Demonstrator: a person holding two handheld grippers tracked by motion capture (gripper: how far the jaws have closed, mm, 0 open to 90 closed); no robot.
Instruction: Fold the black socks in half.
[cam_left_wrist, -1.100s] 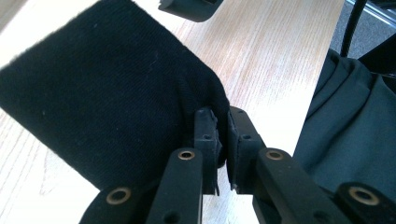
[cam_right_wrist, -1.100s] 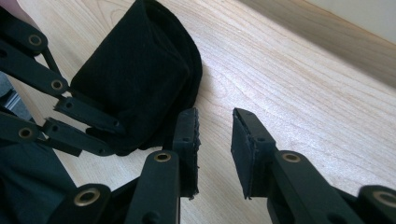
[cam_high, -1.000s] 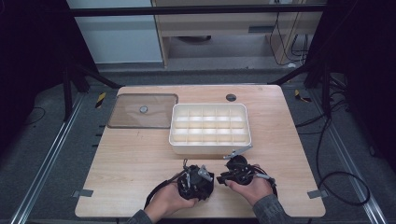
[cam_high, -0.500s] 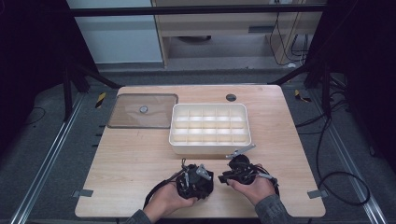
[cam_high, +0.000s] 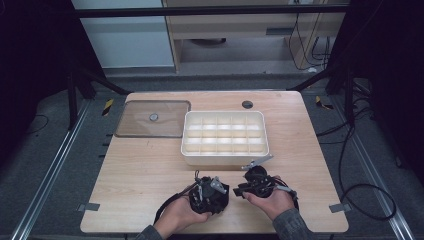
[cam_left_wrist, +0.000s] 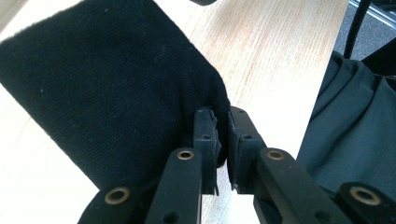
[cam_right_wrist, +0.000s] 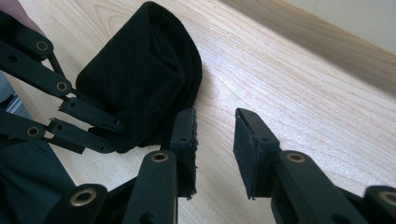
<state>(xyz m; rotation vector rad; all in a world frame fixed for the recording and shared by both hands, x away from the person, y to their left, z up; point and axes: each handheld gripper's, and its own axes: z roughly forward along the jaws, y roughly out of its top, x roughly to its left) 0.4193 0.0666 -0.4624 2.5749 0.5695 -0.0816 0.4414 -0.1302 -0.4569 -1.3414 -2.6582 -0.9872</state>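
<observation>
Little has moved: the left gripper (cam_left_wrist: 222, 140) stays pinching the black cloth (cam_left_wrist: 107, 88) low in the frame, while the right gripper (cam_right_wrist: 215, 149) hangs spread beside it, empty.

Both hands sit at the desk's (cam_high: 150, 170) near edge, left claw (cam_high: 211, 192) and right claw (cam_high: 250, 182) side by side, just below the white divided tray (cam_high: 225, 156). Clear lid (cam_high: 135, 122) lies toward the far-left corner.
</observation>
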